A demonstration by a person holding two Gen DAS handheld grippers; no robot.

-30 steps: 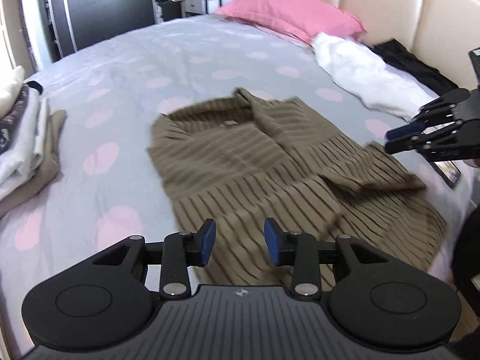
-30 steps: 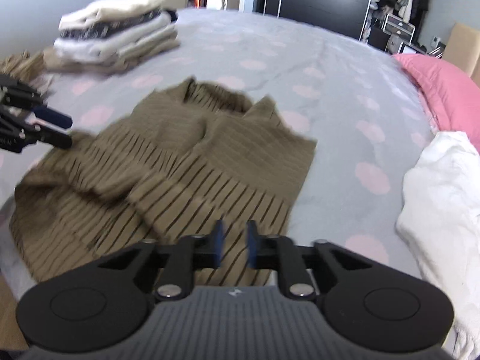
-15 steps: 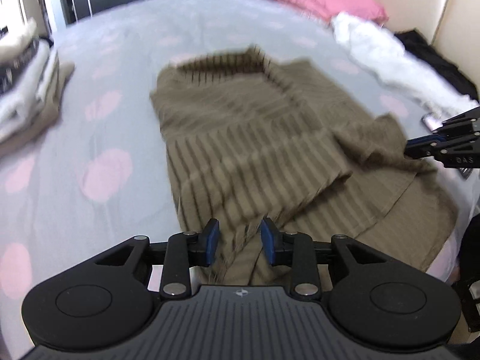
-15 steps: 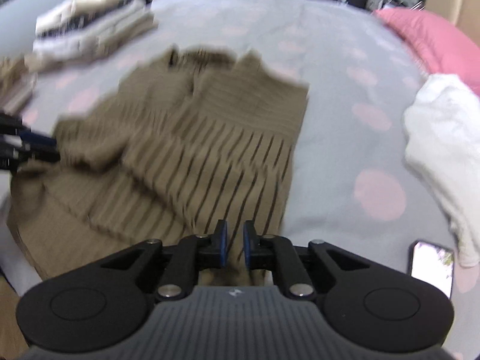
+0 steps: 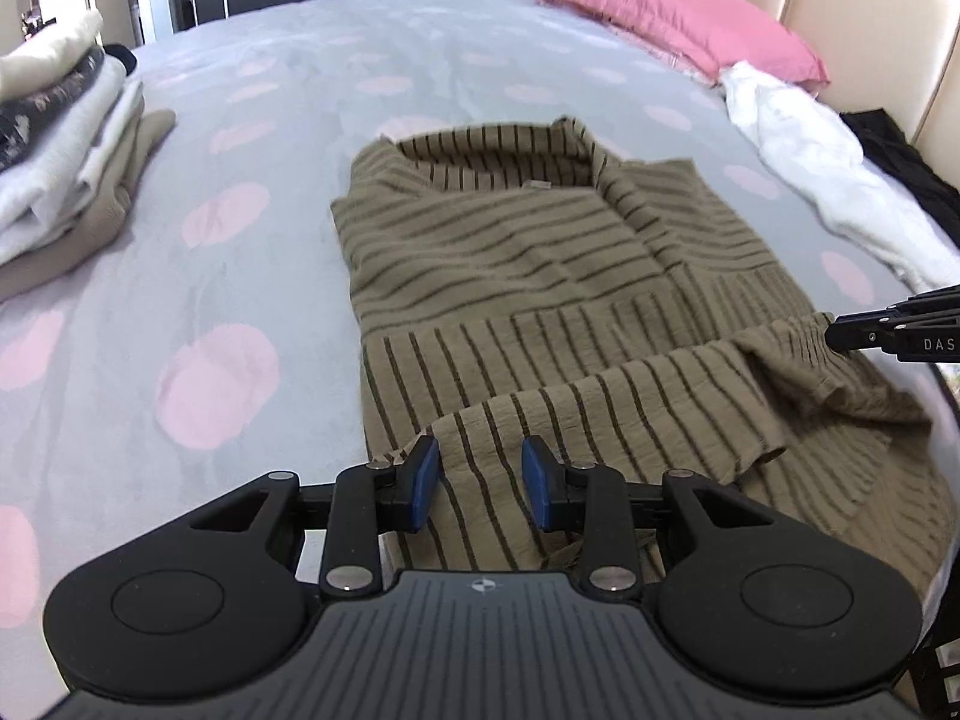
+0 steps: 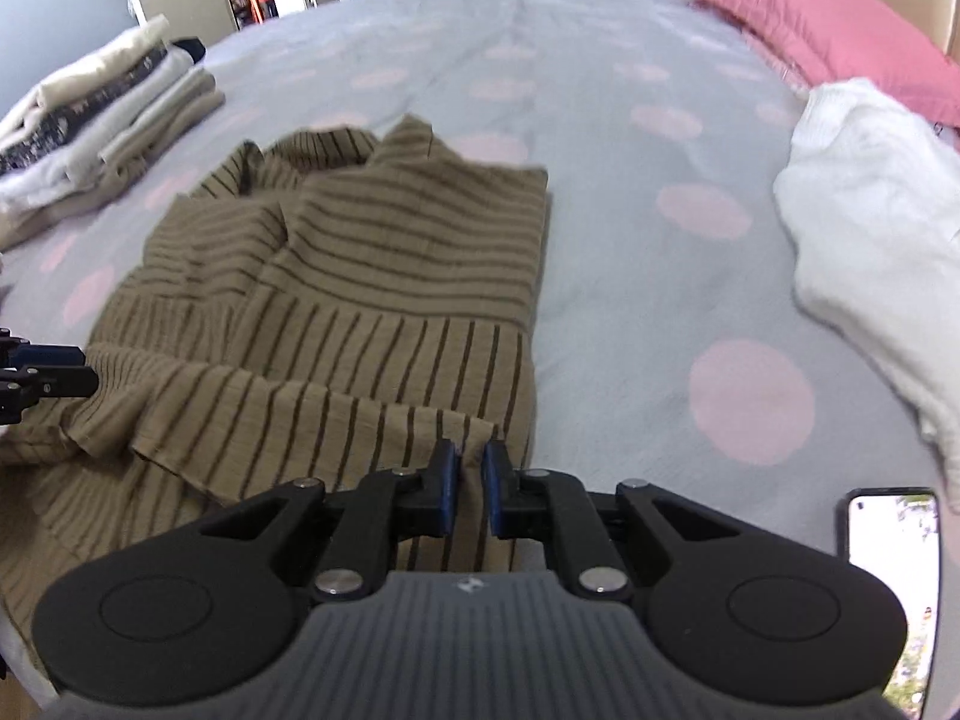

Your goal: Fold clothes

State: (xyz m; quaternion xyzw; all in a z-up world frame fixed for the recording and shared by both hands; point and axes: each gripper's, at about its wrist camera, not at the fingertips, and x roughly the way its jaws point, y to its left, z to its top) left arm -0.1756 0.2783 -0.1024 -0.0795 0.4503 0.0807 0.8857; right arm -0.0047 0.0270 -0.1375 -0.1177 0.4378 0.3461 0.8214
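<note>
An olive striped garment (image 5: pixel 540 276) lies partly folded on the grey bed with pink dots, collar at the far end; it also shows in the right wrist view (image 6: pixel 372 276). My left gripper (image 5: pixel 480 477) is open, its blue pads on either side of a lifted hem fold at the garment's near left corner. My right gripper (image 6: pixel 471 483) is shut on the hem at the near right corner. The right gripper's tip shows at the right edge of the left wrist view (image 5: pixel 888 333). The left gripper's tip shows at the left edge of the right wrist view (image 6: pixel 48 375).
A stack of folded clothes (image 5: pixel 60 168) sits at the left of the bed. A white garment (image 6: pixel 870 228) and a pink pillow (image 5: pixel 678 12) lie at the right. A phone (image 6: pixel 891 570) rests by the bed's near edge. A padded headboard (image 5: pixel 870 18) stands at the right.
Both grippers have lifted the hem and carried it a little toward the collar. The left jaws have widened slightly, and the views have steadied.
</note>
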